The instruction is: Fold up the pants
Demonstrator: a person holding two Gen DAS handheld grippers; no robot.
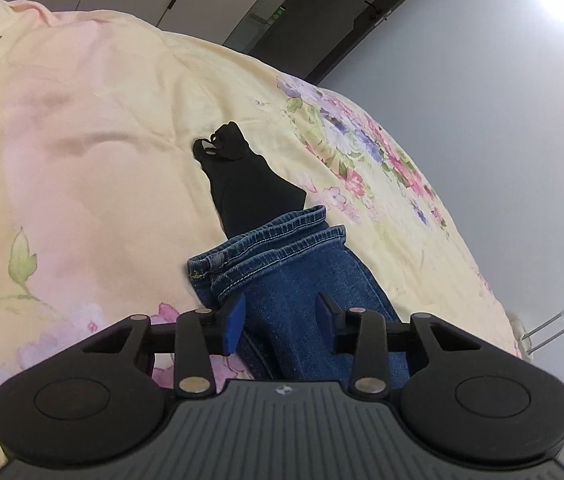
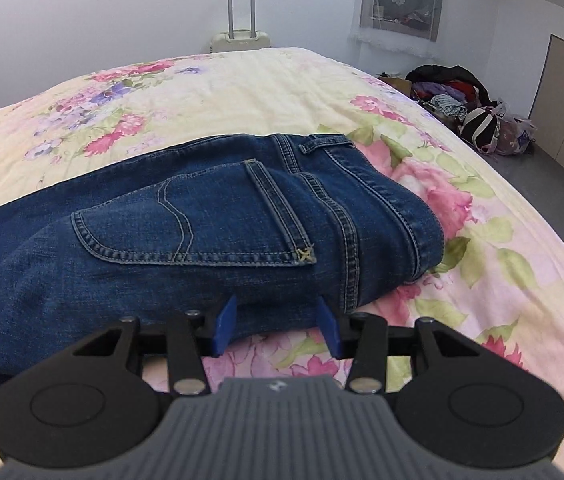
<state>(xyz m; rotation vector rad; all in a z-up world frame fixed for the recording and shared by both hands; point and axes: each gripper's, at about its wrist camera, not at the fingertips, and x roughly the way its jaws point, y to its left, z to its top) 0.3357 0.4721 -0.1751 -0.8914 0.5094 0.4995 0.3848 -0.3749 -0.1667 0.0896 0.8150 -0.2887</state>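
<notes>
Blue jeans lie on a floral bedspread [image 1: 82,140]. In the left wrist view the two hemmed leg ends [image 1: 294,272] are stacked and point away from me. My left gripper [image 1: 280,316] sits over them with its jaws half apart; denim fills the gap and spreads past both blue pads [image 1: 232,322], and no squeeze shows. In the right wrist view the seat of the jeans [image 2: 202,216] with its back pocket faces up, waistband to the right. My right gripper [image 2: 278,320] is open at the near edge of the seat, the denim edge just between its pads.
A black garment [image 1: 242,176] lies on the bedspread just beyond the hems. Behind the bed stands a white suitcase [image 2: 241,36]. A pile of clothes and bags [image 2: 462,100] sits on the floor at the right, near a cabinet [image 2: 562,92].
</notes>
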